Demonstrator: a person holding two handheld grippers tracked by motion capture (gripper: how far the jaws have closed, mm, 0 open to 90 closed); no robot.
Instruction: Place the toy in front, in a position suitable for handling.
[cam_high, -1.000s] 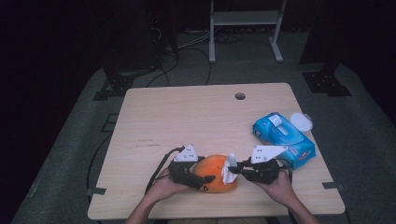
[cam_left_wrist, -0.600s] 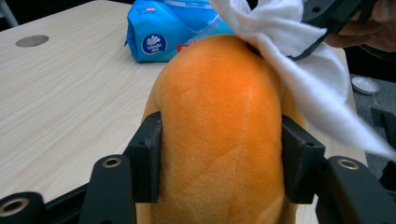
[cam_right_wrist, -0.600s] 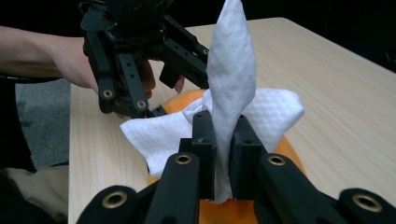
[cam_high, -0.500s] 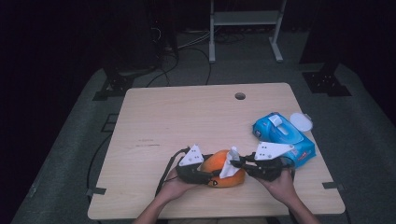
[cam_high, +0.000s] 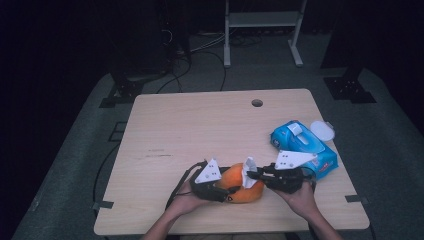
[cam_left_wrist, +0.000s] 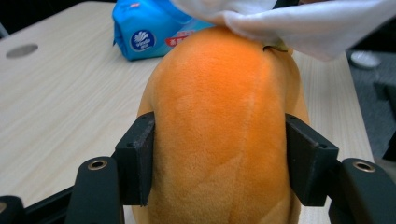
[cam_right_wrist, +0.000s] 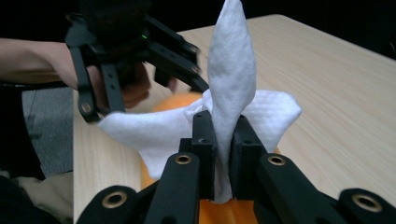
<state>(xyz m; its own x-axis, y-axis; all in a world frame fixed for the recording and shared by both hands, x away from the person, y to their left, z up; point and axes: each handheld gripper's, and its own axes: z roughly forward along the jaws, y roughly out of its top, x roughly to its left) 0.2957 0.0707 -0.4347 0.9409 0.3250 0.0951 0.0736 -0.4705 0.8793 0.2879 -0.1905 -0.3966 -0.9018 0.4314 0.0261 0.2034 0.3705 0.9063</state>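
Observation:
An orange plush toy (cam_high: 239, 193) lies near the table's front edge. My left gripper (cam_high: 226, 192) comes from the left and is shut on it; in the left gripper view its black pads (cam_left_wrist: 136, 158) press into both sides of the plush toy (cam_left_wrist: 219, 93). These jaws have just been opening a little with the toy still between them. My right gripper (cam_right_wrist: 223, 135) is shut on a white wipe (cam_right_wrist: 231, 70), which stands up in a point and drapes over the top of the plush toy (cam_right_wrist: 173, 100). From above, the right gripper (cam_high: 251, 175) holds the wipe (cam_high: 248, 165) over the toy's right end.
A blue pack of wipes (cam_high: 305, 146) lies at the table's right side, just behind my right hand, with a white round lid (cam_high: 321, 131) beside it. The wooden table (cam_high: 200, 130) has a small round hole (cam_high: 257, 103) near its far edge. Cables run on the dark floor beyond.
The left hand has tilted, so its grey plate now stands more upright, and the plush toy has turned slightly. The wipe has come up into a point above the toy.

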